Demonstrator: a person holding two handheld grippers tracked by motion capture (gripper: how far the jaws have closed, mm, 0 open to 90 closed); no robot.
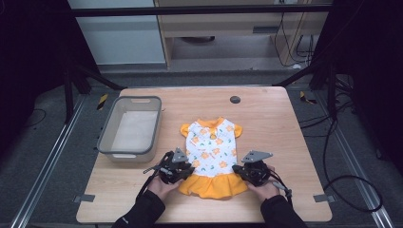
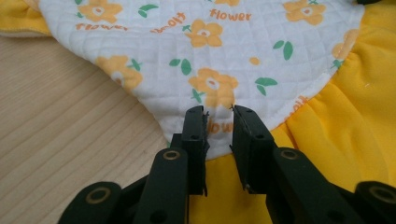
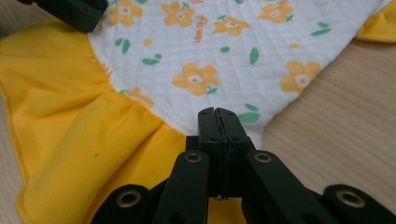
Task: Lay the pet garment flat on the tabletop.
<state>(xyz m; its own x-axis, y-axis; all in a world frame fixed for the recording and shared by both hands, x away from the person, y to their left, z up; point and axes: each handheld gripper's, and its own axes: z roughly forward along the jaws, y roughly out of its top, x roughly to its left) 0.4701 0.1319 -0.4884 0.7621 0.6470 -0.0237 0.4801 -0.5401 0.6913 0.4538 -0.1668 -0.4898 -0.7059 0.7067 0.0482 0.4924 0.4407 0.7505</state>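
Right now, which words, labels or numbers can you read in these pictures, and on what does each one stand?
"Flower": orange print on the white quilted top of the dress, read whole once in the left gripper view.
Partial orange words on the same top, at its edges, under the left gripper and in the right gripper view: cut off or turned, not readable.
No label, number or sign can be read on the bin or table.

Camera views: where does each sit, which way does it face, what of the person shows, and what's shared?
High view: above the person's side, facing forward and down on the table; forearms, hands, both grippers show.
Left gripper view: on the left gripper, facing along its parted jaws at the dress.
Right gripper view: on the right gripper, jaws together at the dress edge.
Shared: all three show the dress.
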